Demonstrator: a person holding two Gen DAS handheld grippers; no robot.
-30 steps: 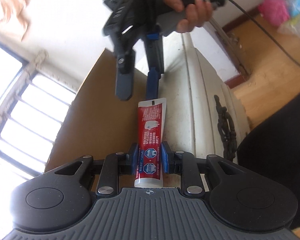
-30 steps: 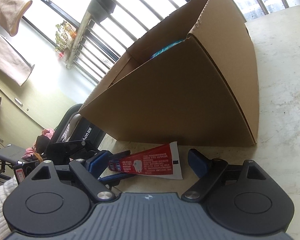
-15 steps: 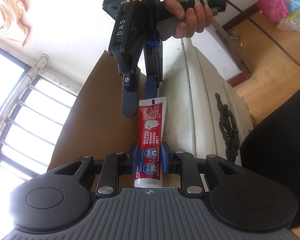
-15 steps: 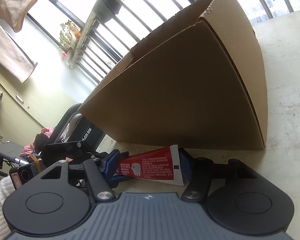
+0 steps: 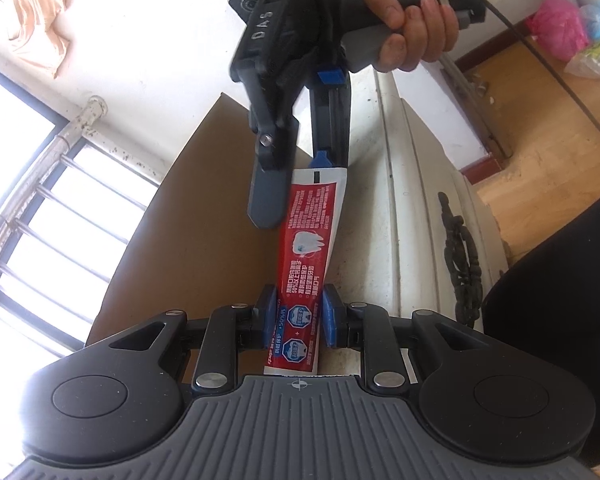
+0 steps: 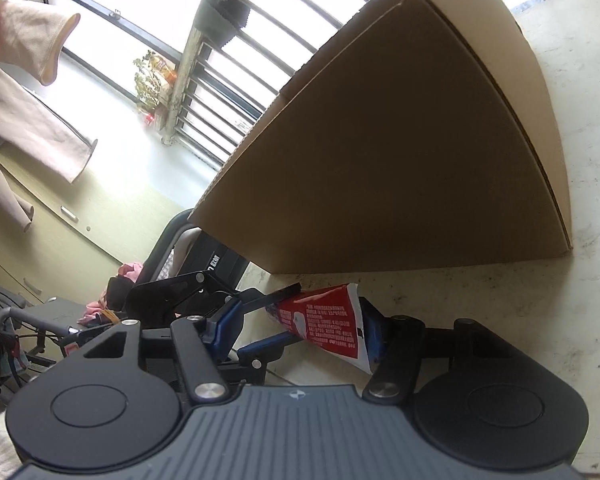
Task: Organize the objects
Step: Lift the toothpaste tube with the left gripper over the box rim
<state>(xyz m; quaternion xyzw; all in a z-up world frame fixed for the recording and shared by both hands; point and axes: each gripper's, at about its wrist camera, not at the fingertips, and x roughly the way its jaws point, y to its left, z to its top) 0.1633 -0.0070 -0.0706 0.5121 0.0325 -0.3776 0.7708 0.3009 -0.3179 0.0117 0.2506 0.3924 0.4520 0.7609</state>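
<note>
A red and white toothpaste tube (image 5: 305,248) is held out level above the table, with my left gripper (image 5: 298,316) shut on its cap half. A hand (image 5: 412,32) brings my right gripper (image 5: 296,188) in from the far side. Its jaws stand half closed around the tube's flat crimped end. One blue pad sits at the crimp and the other finger lies along the tube's side edge. In the right wrist view the tube (image 6: 324,324) runs slantwise between my right gripper's (image 6: 300,330) fingers, its crimp against the right pad. My left gripper (image 6: 274,318) holds the far end.
A large cardboard box (image 6: 400,160) stands on the pale stone table (image 6: 540,320) just behind the tube, its brown wall (image 5: 172,240) to the left in the left wrist view. A barred window (image 6: 228,72) and hanging clothes (image 6: 32,128) lie beyond. A black chair (image 5: 560,280) stands off the table's edge.
My right gripper's jaws have closed in from wide apart onto the tube's crimped end, and it has come a little nearer to the left gripper. The left grip is unchanged.
</note>
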